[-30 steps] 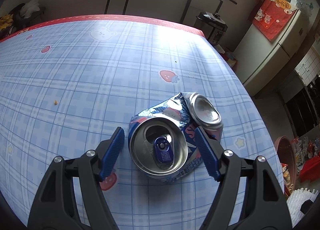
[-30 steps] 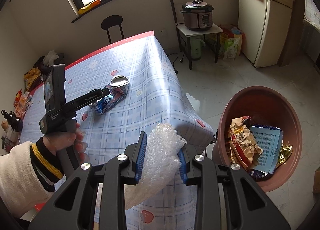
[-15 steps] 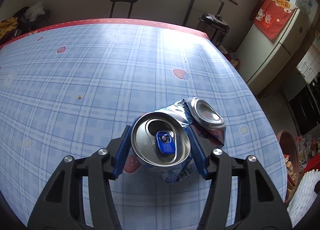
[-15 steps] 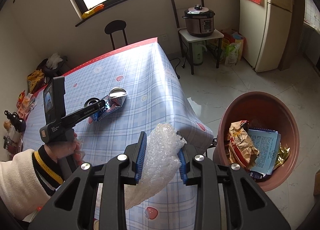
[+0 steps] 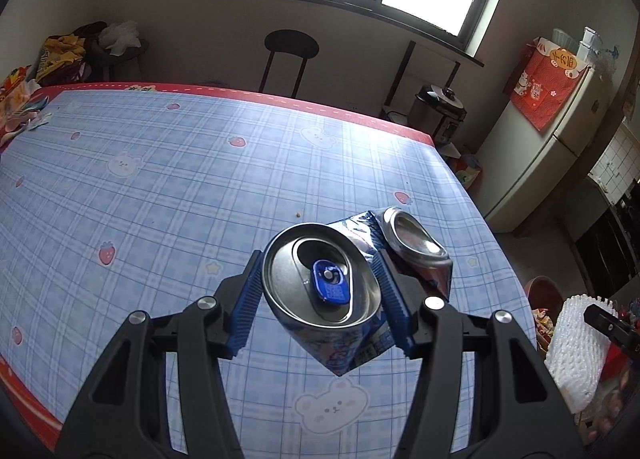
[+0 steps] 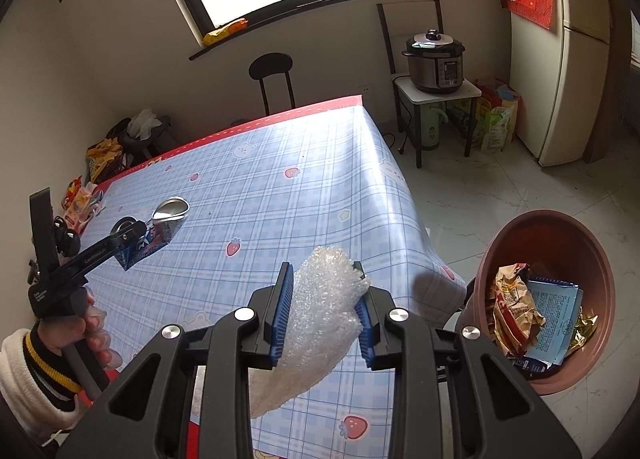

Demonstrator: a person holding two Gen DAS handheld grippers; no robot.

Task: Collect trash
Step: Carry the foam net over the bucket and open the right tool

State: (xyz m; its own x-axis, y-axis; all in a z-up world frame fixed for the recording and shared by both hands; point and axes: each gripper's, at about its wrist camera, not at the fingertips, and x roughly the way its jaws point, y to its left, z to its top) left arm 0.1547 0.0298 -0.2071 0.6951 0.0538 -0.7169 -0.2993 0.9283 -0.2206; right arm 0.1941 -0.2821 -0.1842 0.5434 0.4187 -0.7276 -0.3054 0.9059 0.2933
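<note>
The left hand-held gripper (image 5: pixel 320 295) is clamped on a crushed blue-and-silver drink can (image 5: pixel 320 279), held clear above the blue checked bench (image 5: pixel 160 187); the can's lower side is hidden behind its lid. The right hand-held gripper (image 6: pixel 322 309) pinches a crumpled clear bubble wrap sheet (image 6: pixel 316 323), whose tail is cut off by the jaws, near the brown plastic bin (image 6: pixel 600 259).

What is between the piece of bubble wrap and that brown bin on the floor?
Only the table's corner and bare floor; the right gripper holds the bubble wrap short of the bin, as the right wrist view shows.
</note>
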